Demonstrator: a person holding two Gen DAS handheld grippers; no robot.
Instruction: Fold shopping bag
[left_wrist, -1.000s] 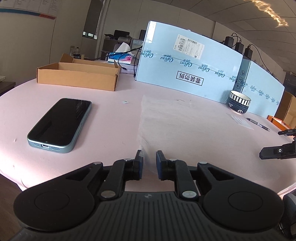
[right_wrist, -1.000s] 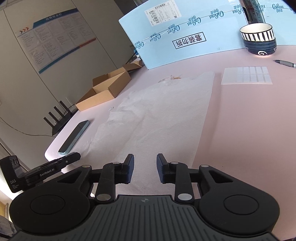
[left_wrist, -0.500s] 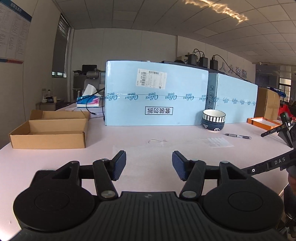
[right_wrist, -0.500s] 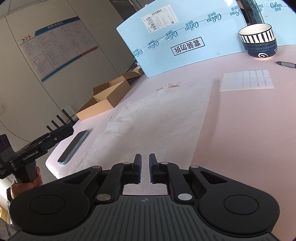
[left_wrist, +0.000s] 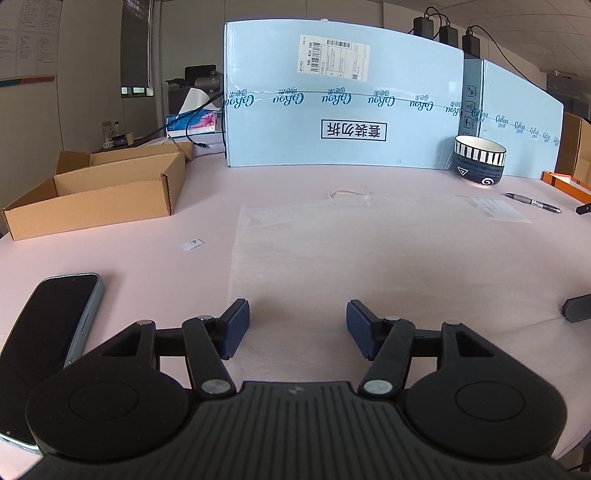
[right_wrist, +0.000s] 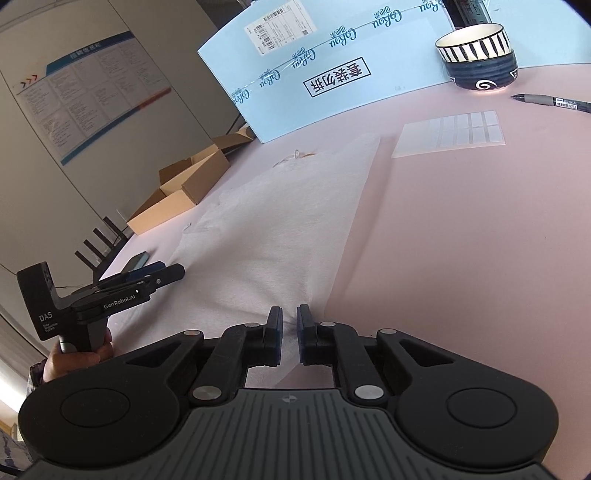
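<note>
A white non-woven shopping bag (left_wrist: 369, 251) lies flat on the pink table (left_wrist: 129, 258), its string handle (left_wrist: 349, 192) at the far end. My left gripper (left_wrist: 297, 325) hovers low over the bag's near left corner. Its jaws are opening, and the fabric lies under them without being pinched. In the right wrist view the bag (right_wrist: 295, 221) runs away from my right gripper (right_wrist: 290, 325), which is shut on the near right corner; the fabric puckers toward the pads. There my left gripper (right_wrist: 162, 275) shows at the left, held in a hand (right_wrist: 74, 360).
A phone (left_wrist: 48, 350) lies near the table's front left edge. An open cardboard box (left_wrist: 99, 192) stands at the back left, with blue cartons (left_wrist: 343, 103) along the back. A striped bowl (left_wrist: 479, 158), a pen (left_wrist: 533, 202) and a sticker sheet (left_wrist: 495, 208) lie at the right.
My right gripper closed from open onto the bag's near corner. My left gripper opened wider and swung across to face the bag's near left corner.
</note>
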